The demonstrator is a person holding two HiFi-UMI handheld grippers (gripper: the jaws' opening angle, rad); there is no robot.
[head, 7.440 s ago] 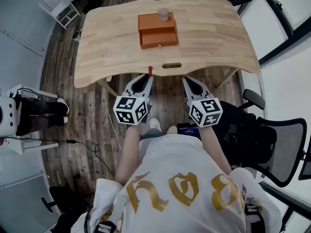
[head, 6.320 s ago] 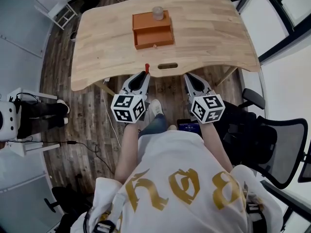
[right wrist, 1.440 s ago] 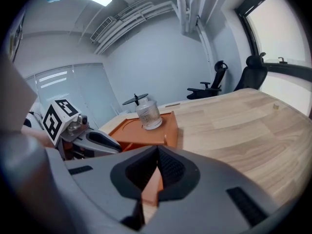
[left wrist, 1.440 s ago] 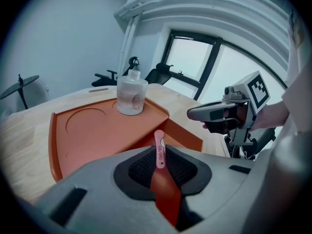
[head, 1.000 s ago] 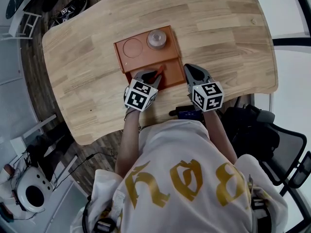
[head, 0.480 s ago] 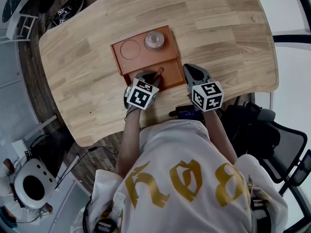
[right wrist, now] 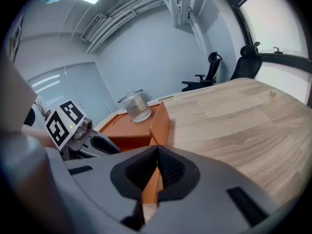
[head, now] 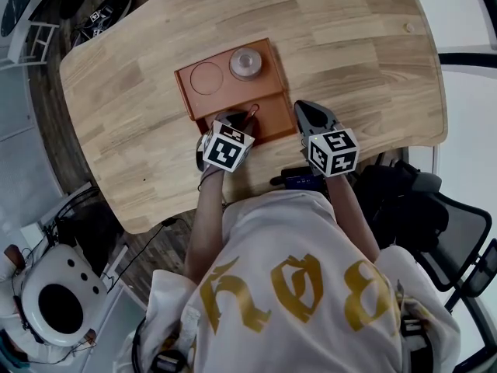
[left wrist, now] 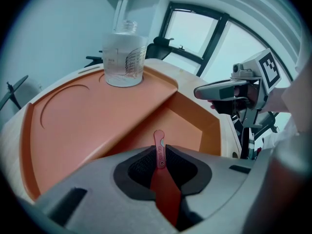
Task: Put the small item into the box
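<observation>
Red small item (left wrist: 159, 138), print unreadably tiny, is clenched in the fingers of the left gripper (head: 241, 118) over the orange box (head: 225, 92) and its open drawer (head: 272, 123), mid-frame. The fingers of the right gripper (head: 304, 111) press together, empty. Pale wooden tabletop (head: 349, 45).

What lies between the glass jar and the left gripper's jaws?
Only the box's bare top and its open drawer; the left gripper view shows this.
</observation>
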